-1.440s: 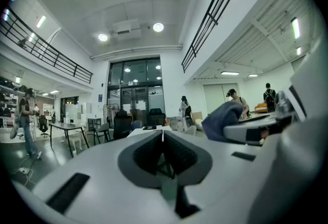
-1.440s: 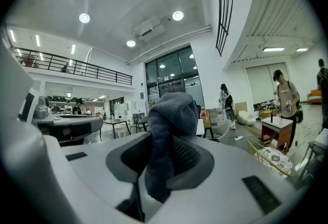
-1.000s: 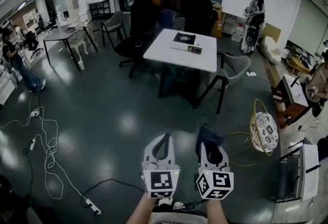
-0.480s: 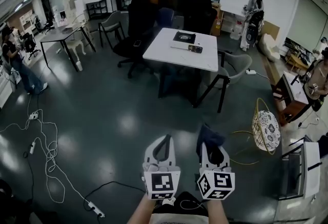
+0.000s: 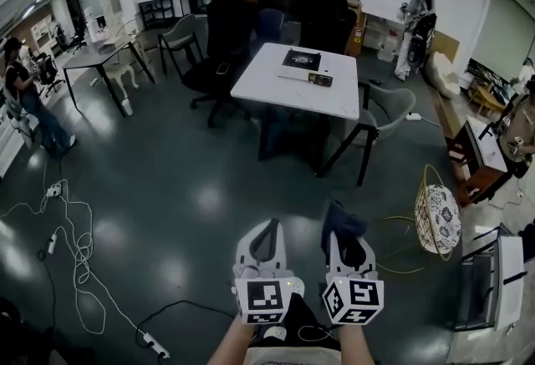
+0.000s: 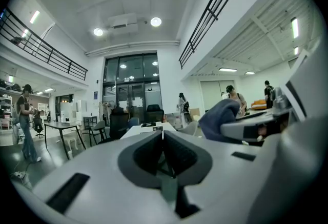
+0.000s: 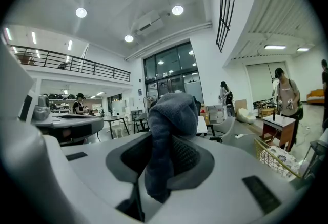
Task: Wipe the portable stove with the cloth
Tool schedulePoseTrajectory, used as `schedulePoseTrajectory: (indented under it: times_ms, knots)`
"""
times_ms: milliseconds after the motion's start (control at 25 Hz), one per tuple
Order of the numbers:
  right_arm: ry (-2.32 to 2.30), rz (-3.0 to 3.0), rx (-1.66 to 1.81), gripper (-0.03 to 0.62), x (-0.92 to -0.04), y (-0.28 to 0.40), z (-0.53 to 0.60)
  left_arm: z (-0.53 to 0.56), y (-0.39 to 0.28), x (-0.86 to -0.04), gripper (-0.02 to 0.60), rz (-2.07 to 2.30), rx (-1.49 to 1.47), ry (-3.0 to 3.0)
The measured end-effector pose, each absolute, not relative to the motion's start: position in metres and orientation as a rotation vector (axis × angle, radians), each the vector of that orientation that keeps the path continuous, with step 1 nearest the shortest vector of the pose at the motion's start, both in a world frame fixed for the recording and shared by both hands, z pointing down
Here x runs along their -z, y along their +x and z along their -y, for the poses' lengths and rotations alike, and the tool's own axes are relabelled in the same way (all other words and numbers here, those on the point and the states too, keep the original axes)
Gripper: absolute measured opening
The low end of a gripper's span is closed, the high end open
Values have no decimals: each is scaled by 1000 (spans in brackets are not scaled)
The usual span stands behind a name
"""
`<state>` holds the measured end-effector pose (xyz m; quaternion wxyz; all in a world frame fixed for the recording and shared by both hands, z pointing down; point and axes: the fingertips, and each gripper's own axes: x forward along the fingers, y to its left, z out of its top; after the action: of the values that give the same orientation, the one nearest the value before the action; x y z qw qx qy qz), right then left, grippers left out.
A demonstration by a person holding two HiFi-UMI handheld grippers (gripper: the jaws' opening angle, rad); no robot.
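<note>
My right claw [image 7: 165, 142] is clamped on the cloth [image 7: 171, 115], which sits bunched between the jaws. I reckon that's so it's ready to wipe once I'm at the table [image 5: 267, 92]. My left claw [image 6: 163, 139] is shut on nothing and hangs alongside. Both are well short of the table. The stove [image 5: 300, 62] sits on the table's far end. Count: one cloth, one stove, two claws.

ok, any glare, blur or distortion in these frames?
Head view: bright glare patches on the glossy floor; fisheye bends straight lines near the edges. Left gripper view: black round vignette, near jaws slightly soft. Right gripper view: same vignette, cloth between the jaws fairly sharp.
</note>
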<state>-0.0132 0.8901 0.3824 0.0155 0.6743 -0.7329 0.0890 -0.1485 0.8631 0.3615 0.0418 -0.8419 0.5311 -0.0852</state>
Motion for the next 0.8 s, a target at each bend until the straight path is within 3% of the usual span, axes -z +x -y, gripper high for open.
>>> schedulePoseTrajectory:
  times_ms: [800]
  knots:
    - [1976, 2361, -235, 101, -376, 60, -680, -663, -77, -355, 20, -1727, 285, -2505]
